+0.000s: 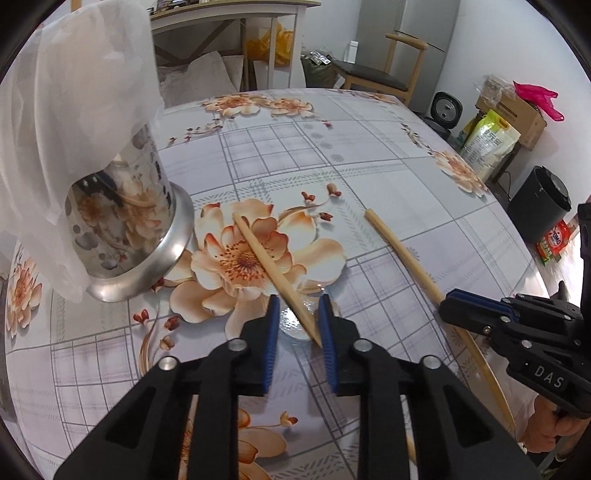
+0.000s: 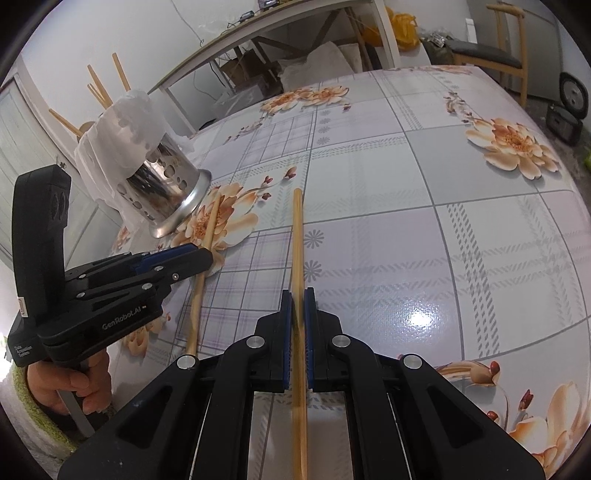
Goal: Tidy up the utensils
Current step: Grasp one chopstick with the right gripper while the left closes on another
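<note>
Two wooden chopsticks lie on the flowered tablecloth (image 1: 369, 155). One chopstick (image 1: 258, 251) runs slantwise between the blue pads of my left gripper (image 1: 298, 301) and slips under its right finger; the pads stand apart from it, so this gripper is open. In the right wrist view the left gripper (image 2: 199, 254) hovers over that chopstick (image 2: 212, 221). My right gripper (image 2: 298, 295) is shut on the other chopstick (image 2: 297, 229), which points straight ahead; from the left it shows as right gripper (image 1: 447, 299) on chopstick (image 1: 399, 251). A perforated steel holder (image 1: 129, 229) (image 2: 166, 192), draped in white plastic, stands at left.
Several chopsticks (image 2: 99, 88) stick out of the holder's top. A hand (image 2: 74, 384) grips the left tool's handle. Beyond the table's far edge stand a wooden chair (image 1: 373, 74) and a desk (image 1: 229, 14); boxes and bags (image 1: 491, 136) and a black bin (image 1: 539, 203) sit at right.
</note>
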The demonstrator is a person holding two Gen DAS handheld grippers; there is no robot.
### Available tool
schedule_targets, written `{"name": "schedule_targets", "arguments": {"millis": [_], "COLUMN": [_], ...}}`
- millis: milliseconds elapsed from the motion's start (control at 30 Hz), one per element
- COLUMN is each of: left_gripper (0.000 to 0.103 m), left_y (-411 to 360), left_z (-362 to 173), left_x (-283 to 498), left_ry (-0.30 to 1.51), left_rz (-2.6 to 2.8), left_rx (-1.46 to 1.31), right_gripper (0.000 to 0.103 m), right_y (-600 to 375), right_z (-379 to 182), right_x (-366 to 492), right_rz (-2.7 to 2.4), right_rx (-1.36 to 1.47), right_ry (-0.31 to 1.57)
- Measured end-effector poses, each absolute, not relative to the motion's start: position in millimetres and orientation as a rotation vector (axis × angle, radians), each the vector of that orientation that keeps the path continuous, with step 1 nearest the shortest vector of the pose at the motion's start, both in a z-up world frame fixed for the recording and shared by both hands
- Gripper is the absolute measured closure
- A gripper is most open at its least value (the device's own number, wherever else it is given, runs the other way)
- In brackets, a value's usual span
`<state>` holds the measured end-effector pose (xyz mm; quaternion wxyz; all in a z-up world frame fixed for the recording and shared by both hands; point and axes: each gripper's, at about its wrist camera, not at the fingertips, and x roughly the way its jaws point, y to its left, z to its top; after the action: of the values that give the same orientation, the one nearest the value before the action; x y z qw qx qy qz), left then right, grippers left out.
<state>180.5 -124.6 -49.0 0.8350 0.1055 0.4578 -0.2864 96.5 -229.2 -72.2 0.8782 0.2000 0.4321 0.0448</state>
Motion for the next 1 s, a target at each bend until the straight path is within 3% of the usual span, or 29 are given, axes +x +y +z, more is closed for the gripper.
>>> {"name": "schedule_targets", "arguments": {"millis": [367, 1000], "left_gripper": [0.094, 0.095], "left_y": [-109, -64], "left_z": [-49, -49], "left_x": [175, 146], "left_ry": [0.977, 1.097], "left_rz": [-0.586, -0.577], "left_rx": [0.181, 0.039], "right_gripper": [0.098, 0.099], "right_y": [-229, -218], "right_z": [-72, -71], "right_x": [95, 92], "right_rz": [0.098, 0.137], "right_rx": [0.415, 0.402], "right_ry": [0.904, 0.931]}}
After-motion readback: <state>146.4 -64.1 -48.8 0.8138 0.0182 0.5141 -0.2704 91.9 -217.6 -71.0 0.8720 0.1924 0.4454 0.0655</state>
